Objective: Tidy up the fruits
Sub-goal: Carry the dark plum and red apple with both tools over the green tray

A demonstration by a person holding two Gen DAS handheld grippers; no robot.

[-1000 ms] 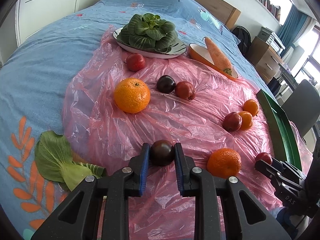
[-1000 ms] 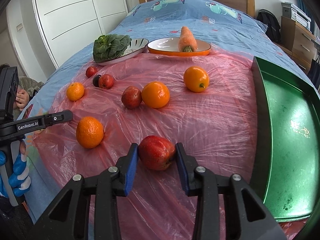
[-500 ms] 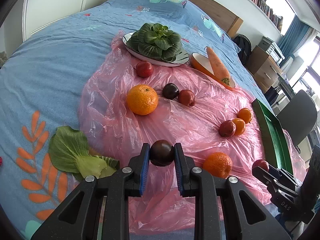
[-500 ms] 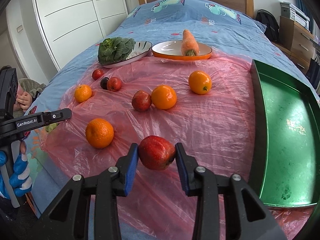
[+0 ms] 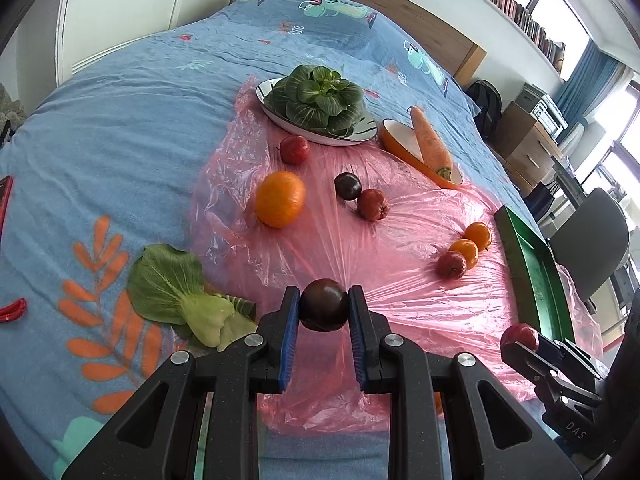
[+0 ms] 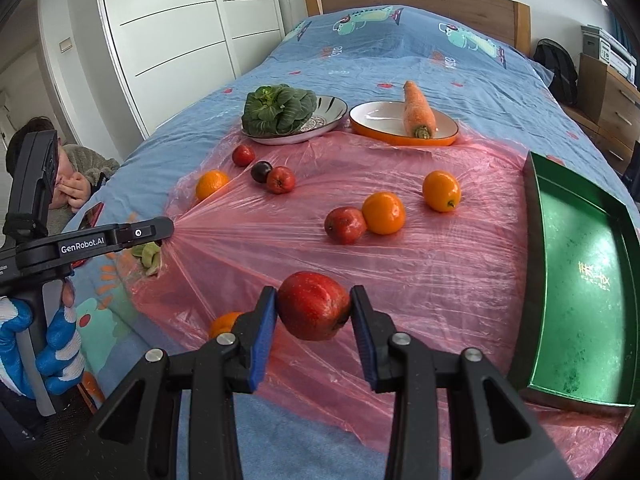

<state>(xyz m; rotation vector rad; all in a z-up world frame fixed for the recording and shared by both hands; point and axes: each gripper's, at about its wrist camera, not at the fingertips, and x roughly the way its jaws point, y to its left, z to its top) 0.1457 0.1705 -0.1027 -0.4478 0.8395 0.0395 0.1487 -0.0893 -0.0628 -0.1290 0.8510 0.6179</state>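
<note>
Fruits are what I am sorting: my left gripper (image 5: 324,310) clamps a dark plum (image 5: 323,309) between its blue pads, and my right gripper (image 6: 313,307) squeezes a red apple (image 6: 313,305) the same way, both held clear above the pink plastic sheet (image 6: 420,264) so nothing drags. More oranges, apples and a plum lie scattered farther off on the sheet. I judge the green tray (image 6: 580,280) at the right edge is where they belong, since greens and a carrot (image 6: 418,110) fill the far plates.
</note>
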